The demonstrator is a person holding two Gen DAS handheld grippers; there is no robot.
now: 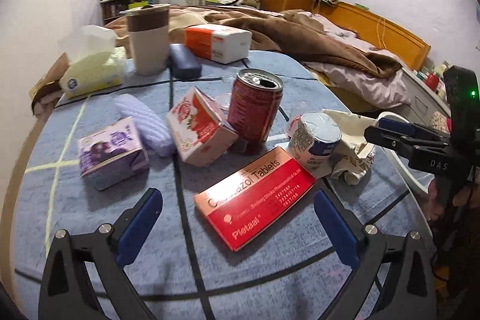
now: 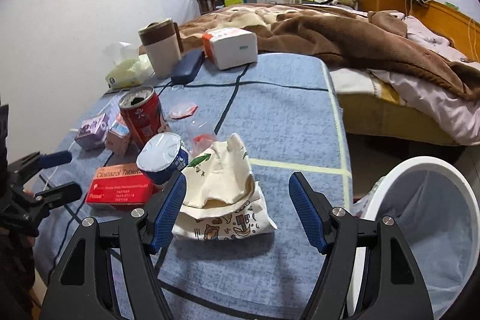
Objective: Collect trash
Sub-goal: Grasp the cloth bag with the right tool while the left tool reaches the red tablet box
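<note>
In the left wrist view the tablet box [image 1: 254, 197] lay at the centre of the frame on the table [image 1: 264, 275]. Above it stood the can [image 1: 255, 110], with one carton [image 1: 200, 130] touching it on the left and another carton [image 1: 112, 152] further left. The yogurt cup [image 1: 316, 140] lay right of the can, against the crumpled paper bag [image 1: 354, 146]. At upper left stood the tumbler [image 1: 148, 38], the tissue pack [image 1: 93, 71] to its left, the glasses case [image 1: 184, 60] just to its right. In the right wrist view the trash bin [image 2: 426, 218] sat at lower right, beside the table's edge, and the bed [image 2: 375, 50] lay behind the table.
</note>
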